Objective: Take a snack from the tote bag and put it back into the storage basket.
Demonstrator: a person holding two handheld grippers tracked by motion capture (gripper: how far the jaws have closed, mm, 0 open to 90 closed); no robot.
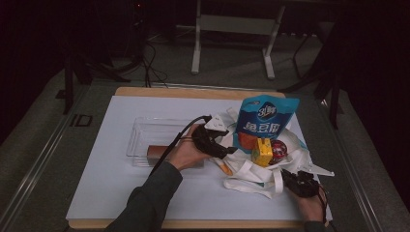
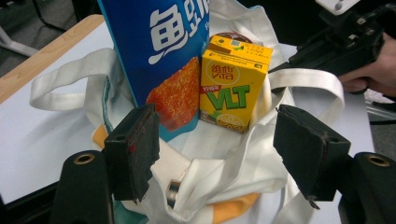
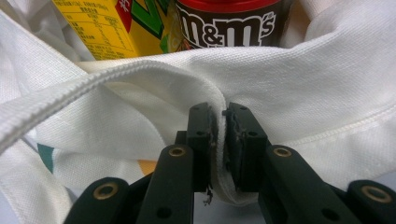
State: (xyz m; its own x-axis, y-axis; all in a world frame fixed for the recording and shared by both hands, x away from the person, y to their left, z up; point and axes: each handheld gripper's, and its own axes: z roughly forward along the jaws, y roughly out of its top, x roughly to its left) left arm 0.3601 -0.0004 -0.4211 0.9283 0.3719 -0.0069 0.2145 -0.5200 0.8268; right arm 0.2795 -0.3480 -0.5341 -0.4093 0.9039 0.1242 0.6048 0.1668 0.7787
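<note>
White cloth tote bag (image 1: 251, 169) lying near right edge of white-covered table (image 1: 106, 183), mouth propped open. R gripper (image 3: 219, 140) jaws pinched tight on bag's rim hem, prob. to hold mouth open & steady for packing. L gripper (image 2: 217, 149) jaws spread wide, nothing between pads, hovering over bag opening just beside contents; looks like release after drop-in or lining up next grab, can't tell which. Standing inside bag: blue snack pouch (image 2: 159, 51) w/ big white Chinese chars & orange food pic; yellow drink carton (image 2: 233, 88) reading "VLT" in green; dark tub w/ red lid (image 3: 231, 21) marked "m&m's". Clear plastic tray (image 1: 145, 137) mid-table w/ brown bar (image 1: 162, 152) at its front edge, prob. next in.
</note>
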